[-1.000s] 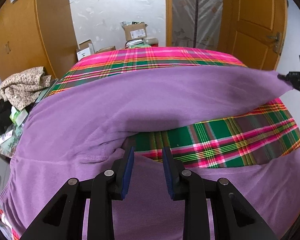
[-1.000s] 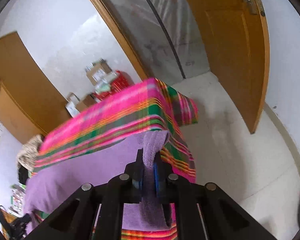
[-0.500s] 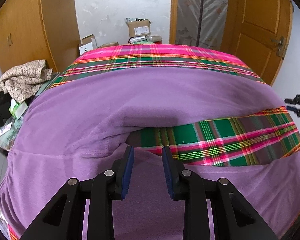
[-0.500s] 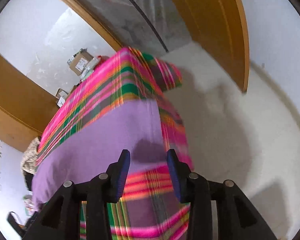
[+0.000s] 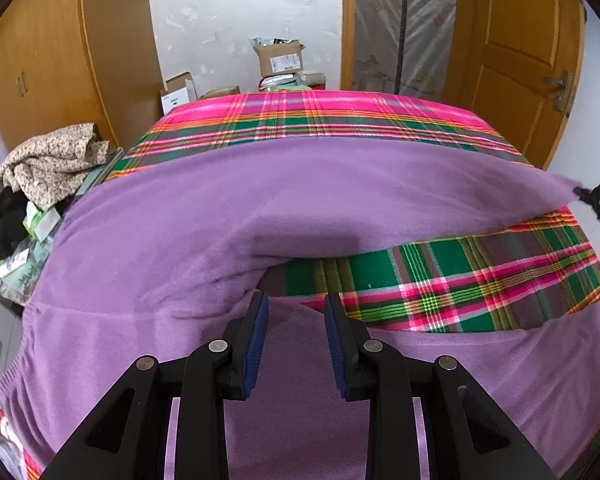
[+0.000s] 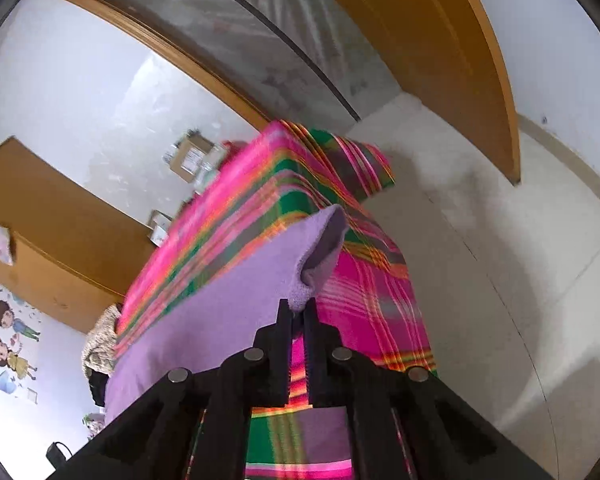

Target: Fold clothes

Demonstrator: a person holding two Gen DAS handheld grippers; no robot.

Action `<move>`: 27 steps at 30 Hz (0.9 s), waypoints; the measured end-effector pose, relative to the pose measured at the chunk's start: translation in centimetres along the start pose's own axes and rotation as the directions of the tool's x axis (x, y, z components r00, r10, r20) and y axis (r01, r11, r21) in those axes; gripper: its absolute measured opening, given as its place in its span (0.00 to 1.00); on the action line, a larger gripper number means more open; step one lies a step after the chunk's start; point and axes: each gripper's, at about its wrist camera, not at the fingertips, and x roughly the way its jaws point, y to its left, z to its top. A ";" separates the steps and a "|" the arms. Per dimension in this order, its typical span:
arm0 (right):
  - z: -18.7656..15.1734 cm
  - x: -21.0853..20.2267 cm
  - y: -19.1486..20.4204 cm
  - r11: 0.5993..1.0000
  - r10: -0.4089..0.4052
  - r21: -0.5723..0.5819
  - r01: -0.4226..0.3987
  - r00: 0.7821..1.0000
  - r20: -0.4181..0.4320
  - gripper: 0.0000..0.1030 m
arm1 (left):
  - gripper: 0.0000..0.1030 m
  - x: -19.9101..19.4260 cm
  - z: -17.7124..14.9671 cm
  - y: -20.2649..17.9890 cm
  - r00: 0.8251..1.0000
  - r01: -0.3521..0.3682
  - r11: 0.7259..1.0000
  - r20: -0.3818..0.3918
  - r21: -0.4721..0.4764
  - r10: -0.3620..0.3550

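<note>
two grippers are working one garment. the right gripper [image 6: 296,312] is clamping its fingers on the cuff end of a purple fleece trouser leg [image 6: 320,248], lifting it off the far corner of the plaid bedcover [image 6: 260,200]. the left gripper [image 5: 294,336] is hovering with its fingers apart and nothing between them, just above the crotch of the purple fleece trousers [image 5: 260,200]. the trousers are lying spread on the bedcover, both legs apart with plaid showing between them. as a judgement, no fold is showing; leg-on-leg and the shortening folds are remaining. a heap of other clothes [image 5: 48,164] is waiting beside the bed.
</note>
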 end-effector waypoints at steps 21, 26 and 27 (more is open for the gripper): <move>-0.7 -2.3 3.8 0.976 -0.145 -0.147 0.162 0.982 0.117 0.13 | 0.29 7.7 6.9 -3.9 0.999 0.005 0.997 -0.044 0.083 -0.001; -1.6 -2.3 8.4 0.958 -0.079 -0.267 0.109 0.989 0.123 0.13 | 0.29 9.5 6.6 -4.2 0.997 0.009 0.995 -0.083 0.096 -0.001; -2.0 -1.9 9.4 0.951 -0.063 -0.296 0.091 0.993 0.104 0.13 | 0.29 9.4 6.5 -4.2 0.997 0.008 0.995 -0.076 0.101 -0.001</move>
